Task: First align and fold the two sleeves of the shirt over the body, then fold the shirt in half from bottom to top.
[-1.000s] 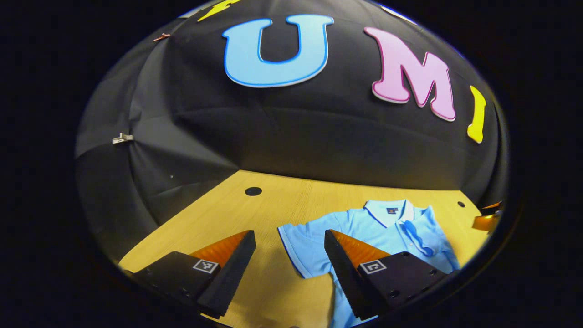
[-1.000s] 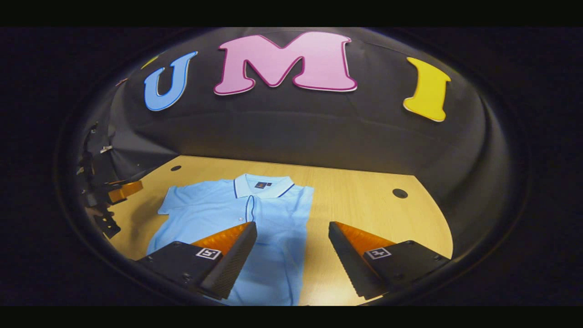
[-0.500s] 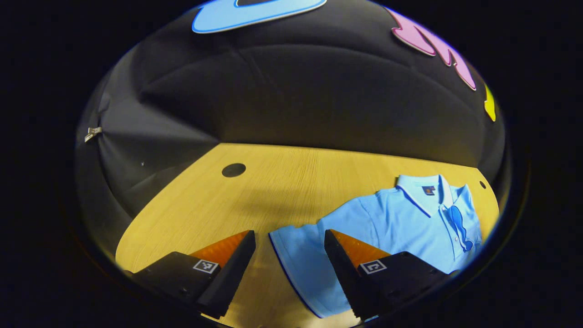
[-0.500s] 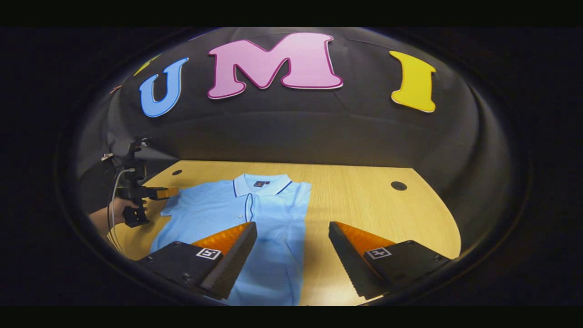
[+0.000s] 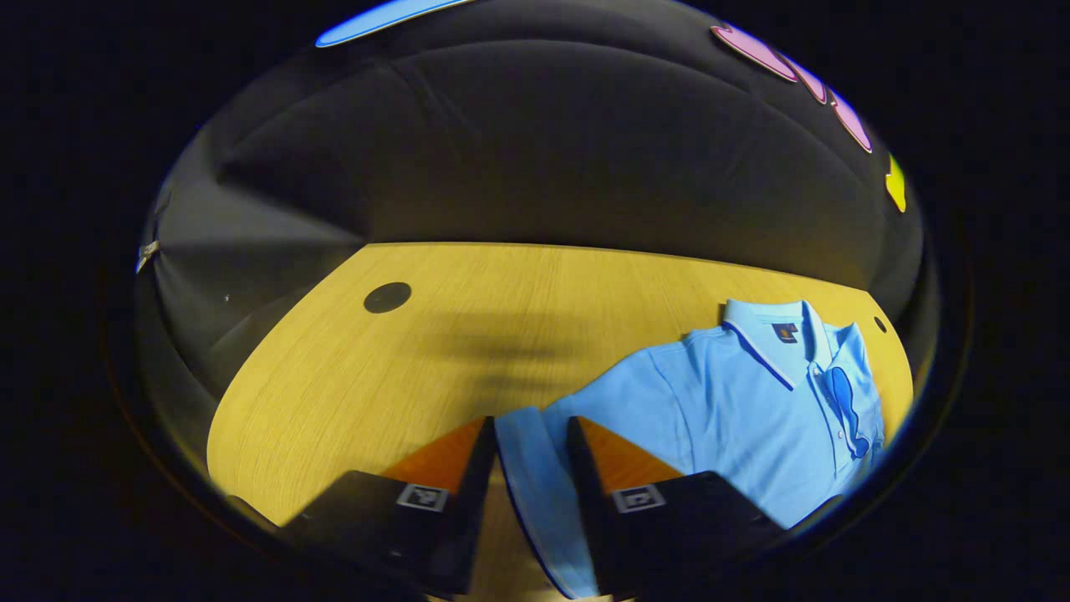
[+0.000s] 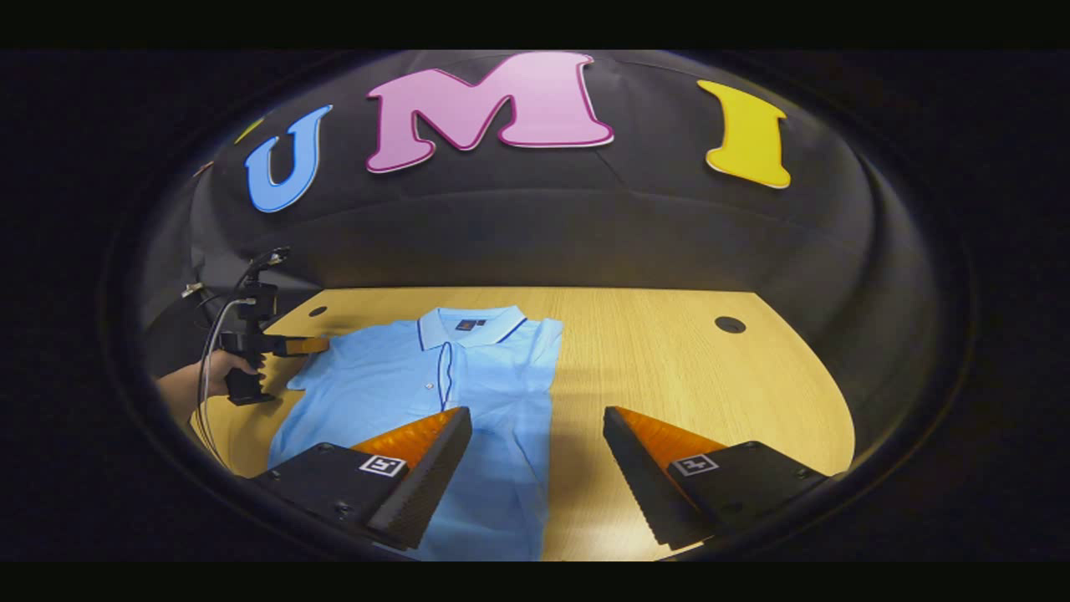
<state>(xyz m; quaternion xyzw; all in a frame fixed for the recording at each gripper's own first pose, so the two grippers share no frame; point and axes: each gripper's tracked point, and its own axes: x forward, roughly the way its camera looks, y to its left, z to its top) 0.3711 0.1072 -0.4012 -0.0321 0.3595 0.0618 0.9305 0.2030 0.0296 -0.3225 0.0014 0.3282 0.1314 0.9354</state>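
Light blue polo shirt [image 6: 435, 401] lay flat, face up, on the wooden table [image 6: 669, 368], collar toward 12 o'clock in the right gripper view. Its right-hand sleeve looked already folded over the body; the other sleeve [image 5: 535, 485] lay spread toward 9 o'clock. Left gripper [image 5: 528, 451] had its fingers drawn close around that sleeve's cuff, cloth between them; whether both pressed on it could not be told. Right gripper [image 6: 537, 456] hung with fingers well apart above the shirt's lower right part, gripping nothing. Judgement: the second sleeve fold was in hand. To do it well, bite only the sleeve layer, lift low, carry toward the placket, lay the cuff level with the opposite fold.
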